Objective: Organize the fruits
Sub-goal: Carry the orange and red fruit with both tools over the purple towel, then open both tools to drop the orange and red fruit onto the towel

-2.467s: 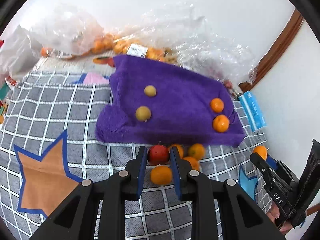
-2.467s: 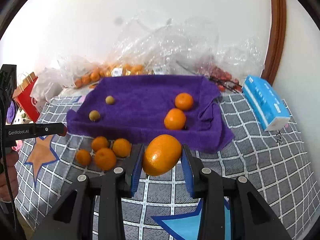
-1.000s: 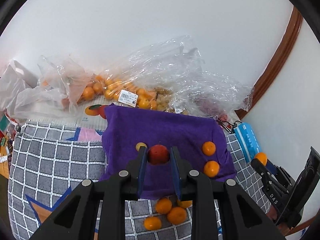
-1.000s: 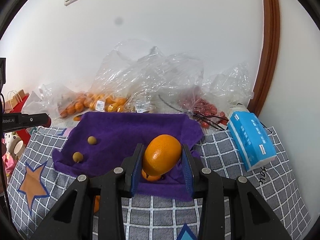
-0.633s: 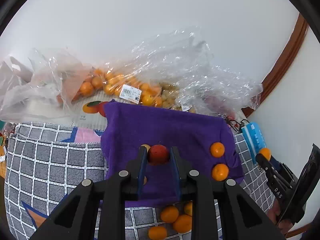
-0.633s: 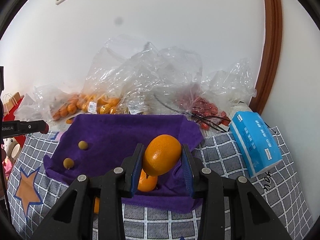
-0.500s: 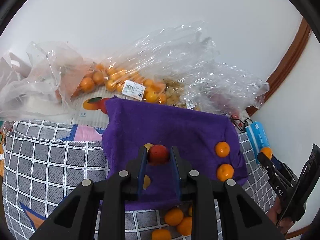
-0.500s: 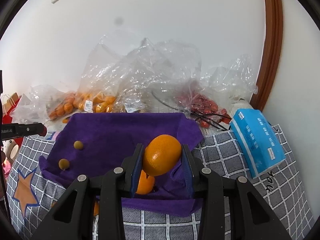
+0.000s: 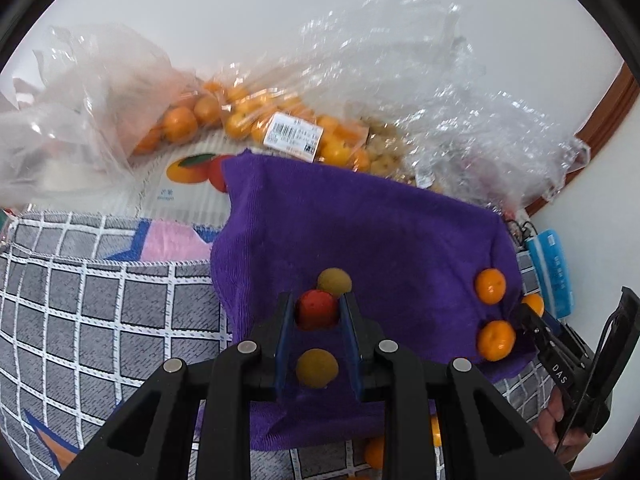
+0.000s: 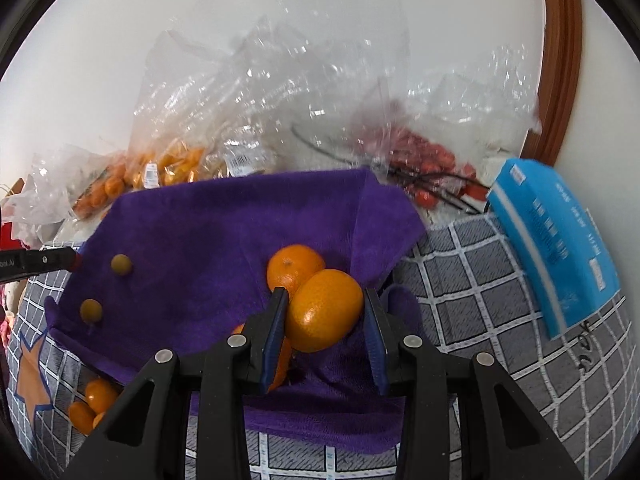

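Fruit (image 9: pixel 317 309) in left gripper (image 9: pixel 317 312)

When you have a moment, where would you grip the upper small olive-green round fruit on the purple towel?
Probably across the widest middle of the upper small olive-green round fruit, coming from above: it is round and sits alone on the purple towel, with bare cloth on both sides.

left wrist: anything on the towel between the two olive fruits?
Only the red fruit, gripped in the left tongs, between the far and near olive fruits.

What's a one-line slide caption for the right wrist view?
Right gripper clamps an orange above the purple towel, beside another orange already lying there.
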